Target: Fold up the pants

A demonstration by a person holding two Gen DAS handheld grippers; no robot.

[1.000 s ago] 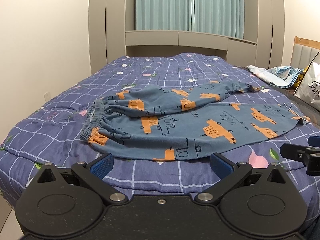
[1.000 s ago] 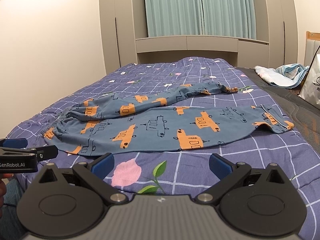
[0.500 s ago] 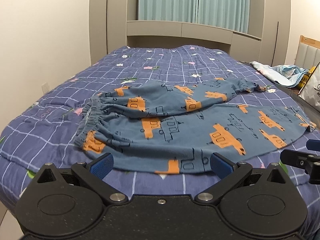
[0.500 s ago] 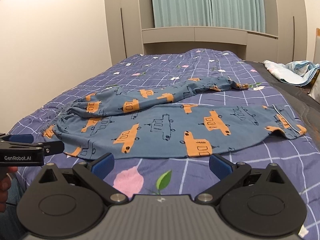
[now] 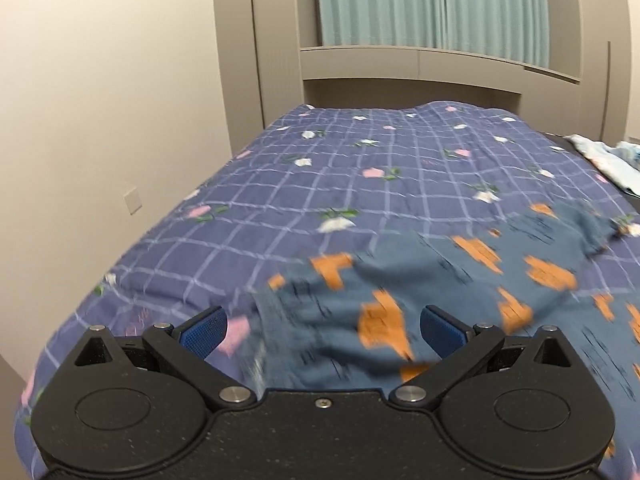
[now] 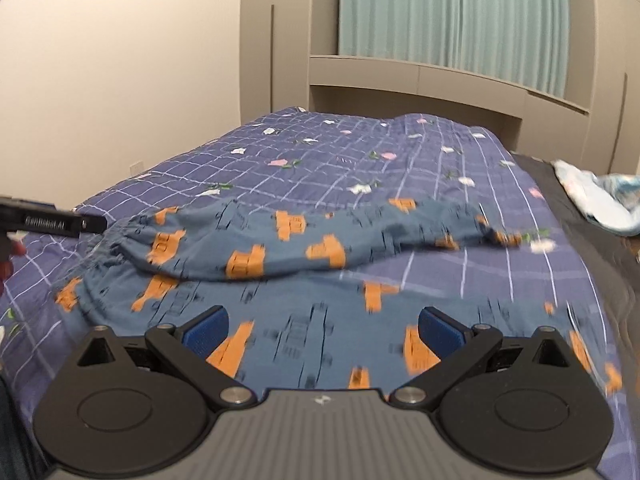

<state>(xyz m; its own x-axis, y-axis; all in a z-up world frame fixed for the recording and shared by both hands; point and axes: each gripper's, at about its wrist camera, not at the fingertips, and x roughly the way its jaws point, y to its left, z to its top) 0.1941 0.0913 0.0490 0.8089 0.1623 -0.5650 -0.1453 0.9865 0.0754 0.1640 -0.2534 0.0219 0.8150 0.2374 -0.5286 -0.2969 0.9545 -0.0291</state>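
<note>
- Left wrist view: the left gripper hangs low over the near edge of a bed, its two blue-padded fingers spread wide apart and holding nothing
- The pants, blue with an orange vehicle print, lie on the purple checked bedspread; their gathered waistband end sits between and just beyond the open fingers, though the blur makes it impossible to tell whether the pads touch the cloth
- One leg of the pants runs off toward the right edge of the frame, where a pale crumpled cloth lies at the far side of the bed
- A beige wall, tall wardrobe panels and teal curtains close off the room behind the bed
- Right wrist view: the right gripper hovers over the nearer pant leg, its blue pads set wide apart with nothing between them but the printed fabric below
- The pants stretch across the bedspread from left to right, the elastic waistband bunched at the left and the far leg draped over the nearer one, ending in a cuff at the right
- The left gripper enters at the left edge, its black tip just beside the waistband; contact cannot be made out
- The pale crumpled cloth rests at the right, on the dark strip beside the bedspread
</note>
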